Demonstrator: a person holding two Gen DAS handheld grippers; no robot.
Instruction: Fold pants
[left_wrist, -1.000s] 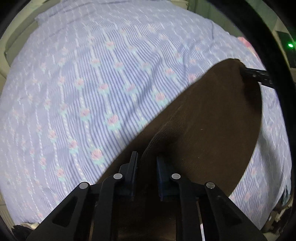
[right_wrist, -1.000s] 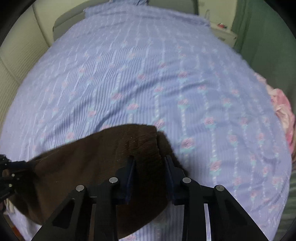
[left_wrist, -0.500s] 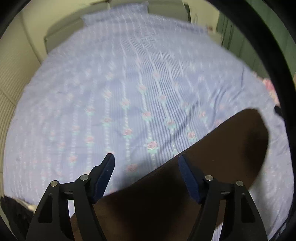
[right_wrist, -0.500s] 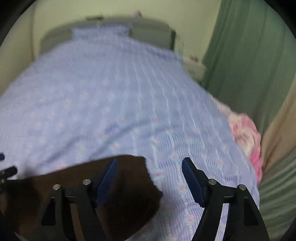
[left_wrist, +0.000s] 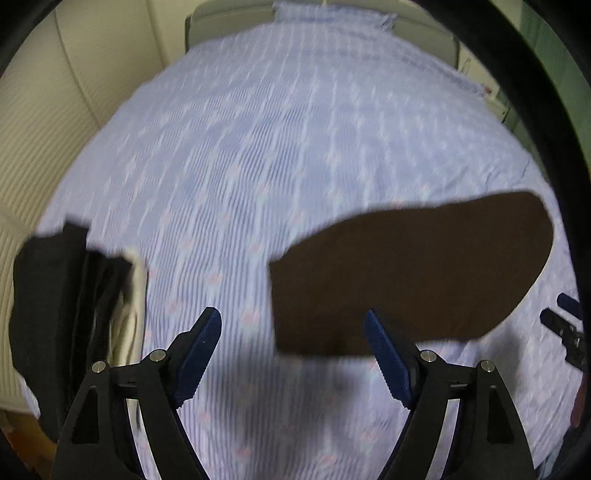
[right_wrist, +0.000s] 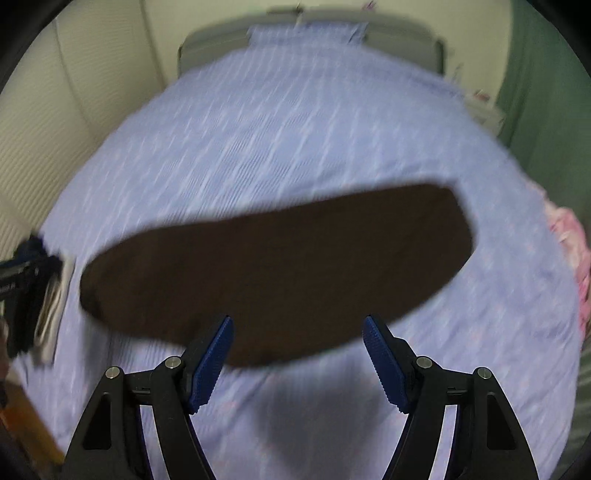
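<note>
Both claws empty now: left claw (left_wrist: 291, 354) spread wide over bare bedsheet (left_wrist: 258, 166), jaws just opened further, nothing between the blue pads; right claw (right_wrist: 297, 360) equally wide, also freshly opened, with only the near edge of the brown pants (right_wrist: 280, 273) showing beyond the gap, not pinched. Pants lying flat as one long dark slab across the near half of the bed, released, no cloth hanging from either tool. From the left view, same pants (left_wrist: 406, 273) off to the right of the jaws, and a pile of black and cream clothes (left_wrist: 70, 302) at the left edge of the bed, well apart from them. Right claw's tip just visible at the far right edge of that view.

Judged step: one fold just laid down and let go. Next move likely another fold: back down to one short end, a pinch on each corner through every layer, then a carry across to the opposite end, kept level to avoid wrinkles.
</note>
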